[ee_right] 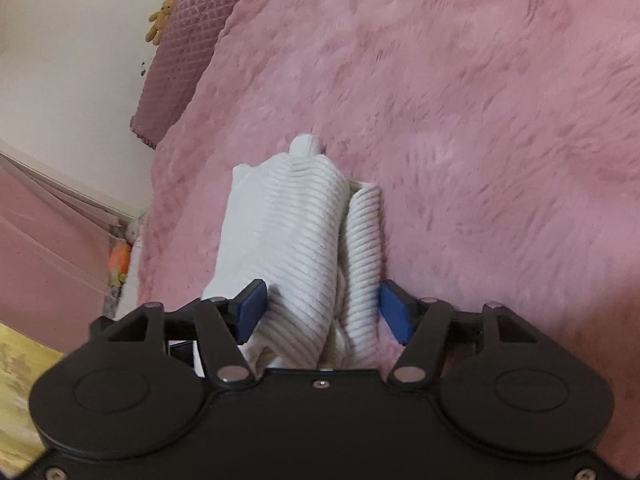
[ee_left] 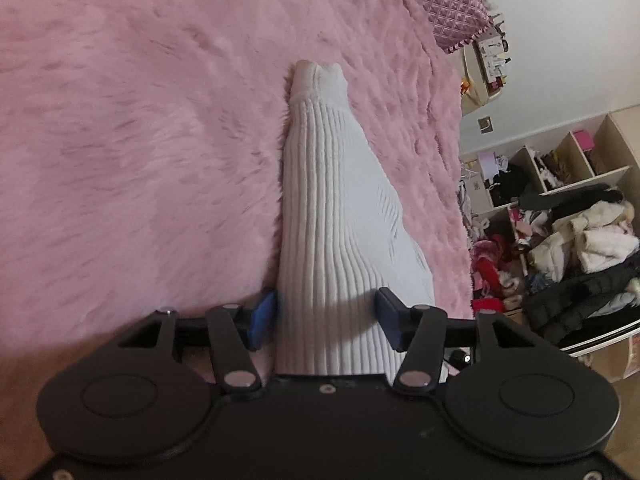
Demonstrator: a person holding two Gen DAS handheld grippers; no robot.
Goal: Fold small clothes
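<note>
A white ribbed knit garment (ee_left: 332, 200) lies folded lengthwise on a fluffy pink blanket (ee_left: 140, 140) and narrows toward its far end. Its near end runs between the blue pads of my left gripper (ee_left: 326, 318). The jaws stand apart and do not squeeze the cloth. In the right wrist view the same garment (ee_right: 288, 232) lies in bunched folds on the blanket (ee_right: 480, 120). My right gripper (ee_right: 322, 312) straddles its near end. A small gap shows beside each pad, so the cloth sits loose between them.
A quilted purple pillow (ee_left: 452, 4) (ee_right: 180, 60) lies at the far end of the bed. Beyond the bed's right edge stand open shelves (ee_left: 560, 184) and a pile of clothes (ee_left: 580, 248). A teddy bear (ee_right: 162, 16) sits by the white wall.
</note>
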